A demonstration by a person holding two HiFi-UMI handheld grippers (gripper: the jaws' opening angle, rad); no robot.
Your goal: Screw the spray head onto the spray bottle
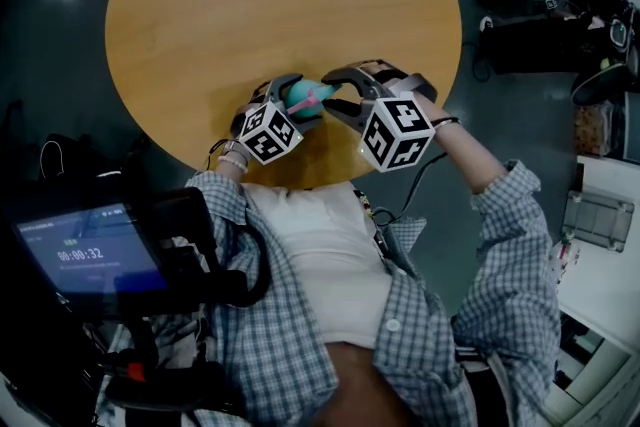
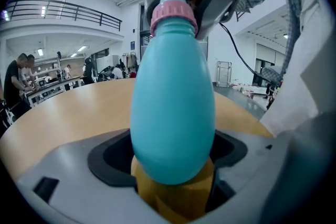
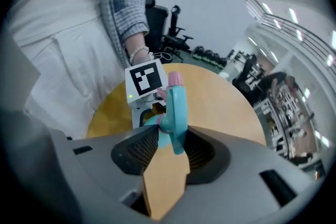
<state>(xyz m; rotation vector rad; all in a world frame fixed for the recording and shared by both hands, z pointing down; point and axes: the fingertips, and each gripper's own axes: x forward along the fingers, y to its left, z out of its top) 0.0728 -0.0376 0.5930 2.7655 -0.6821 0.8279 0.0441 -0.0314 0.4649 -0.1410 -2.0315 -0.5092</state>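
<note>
Two grippers are held just before a person's checked shirt, over the near edge of a round wooden table. The left gripper is clamped on the rounded body of a teal spray bottle, which is seen between its jaws with the neck pointing away. A pink collar is seated on that neck. The right gripper is closed on the teal spray head at the bottle's top, its pads pressed against both sides. Farther off, people at workbenches can be made out beyond the table.
</note>
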